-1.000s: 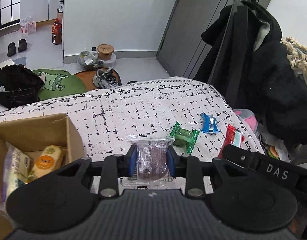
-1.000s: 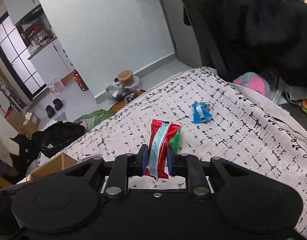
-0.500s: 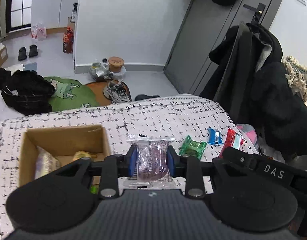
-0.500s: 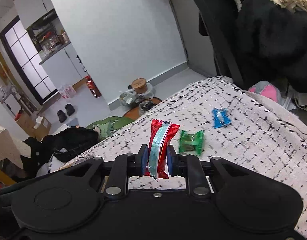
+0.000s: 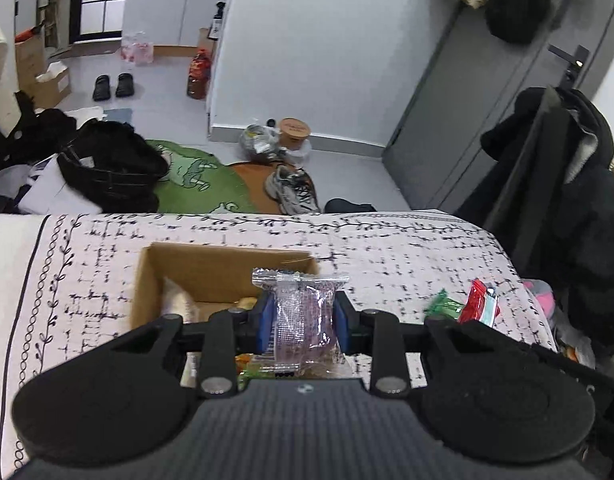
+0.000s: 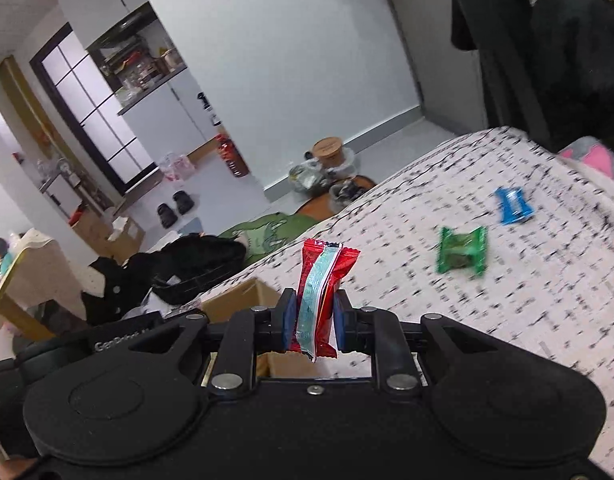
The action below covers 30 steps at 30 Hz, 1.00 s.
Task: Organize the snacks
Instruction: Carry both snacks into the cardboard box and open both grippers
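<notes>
My left gripper is shut on a clear packet with a purple-brown snack, held just above the near right part of an open cardboard box that holds several snacks. My right gripper is shut on a red packet with a pale blue stripe; that packet also shows at the right in the left wrist view. The box corner lies just beyond the right gripper. A green packet and a blue packet lie on the patterned cloth.
The white cloth with black marks covers the table, whose far edge drops to a floor with shoes, bags and a green mat. Dark coats hang on a rack at the right.
Both grippers have moved left toward the box with their packets still held. In the left wrist view the box has slid from the left edge to under the held packet.
</notes>
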Motion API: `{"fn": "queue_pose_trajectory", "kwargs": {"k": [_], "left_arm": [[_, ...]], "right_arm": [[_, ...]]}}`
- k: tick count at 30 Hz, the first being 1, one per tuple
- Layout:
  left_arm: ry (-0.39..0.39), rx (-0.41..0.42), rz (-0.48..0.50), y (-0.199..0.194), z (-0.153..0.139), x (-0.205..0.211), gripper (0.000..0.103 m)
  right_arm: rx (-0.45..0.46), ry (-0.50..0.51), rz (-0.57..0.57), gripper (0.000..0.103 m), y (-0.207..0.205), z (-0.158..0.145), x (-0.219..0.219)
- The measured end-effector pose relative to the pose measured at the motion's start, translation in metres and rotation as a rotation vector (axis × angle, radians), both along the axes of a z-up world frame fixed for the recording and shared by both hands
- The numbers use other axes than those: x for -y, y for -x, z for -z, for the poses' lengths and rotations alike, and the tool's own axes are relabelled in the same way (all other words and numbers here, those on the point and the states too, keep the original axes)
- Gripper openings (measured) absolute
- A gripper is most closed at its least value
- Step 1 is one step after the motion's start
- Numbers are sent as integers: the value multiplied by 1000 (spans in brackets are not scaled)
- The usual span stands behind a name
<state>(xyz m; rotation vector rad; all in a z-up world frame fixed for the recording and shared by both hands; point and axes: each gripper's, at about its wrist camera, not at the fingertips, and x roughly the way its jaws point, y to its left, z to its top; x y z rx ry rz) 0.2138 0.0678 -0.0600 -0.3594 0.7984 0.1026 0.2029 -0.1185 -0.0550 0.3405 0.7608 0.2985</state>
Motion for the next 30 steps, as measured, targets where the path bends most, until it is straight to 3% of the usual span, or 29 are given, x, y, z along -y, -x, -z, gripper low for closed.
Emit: {"fn": "queue_pose_trajectory", "kwargs": {"k": [9, 11, 19, 26, 30], "left_arm": [[26, -8, -111, 2, 9, -29, 37], [31, 12, -130, 3, 6, -35, 45], [19, 14, -164, 3, 4, -46, 63], [-17, -14, -189, 2, 7, -45, 81], [-46, -39, -167, 3, 9, -37, 84]], "right_arm": [[-24, -23, -82, 20, -6, 15, -34], [-26, -26, -95, 20, -9, 17, -41], [-23, 5, -171, 25, -16, 22, -65], [-55, -10, -116, 28, -18, 25, -42], [-63, -13, -74, 28, -17, 26, -17]]}}
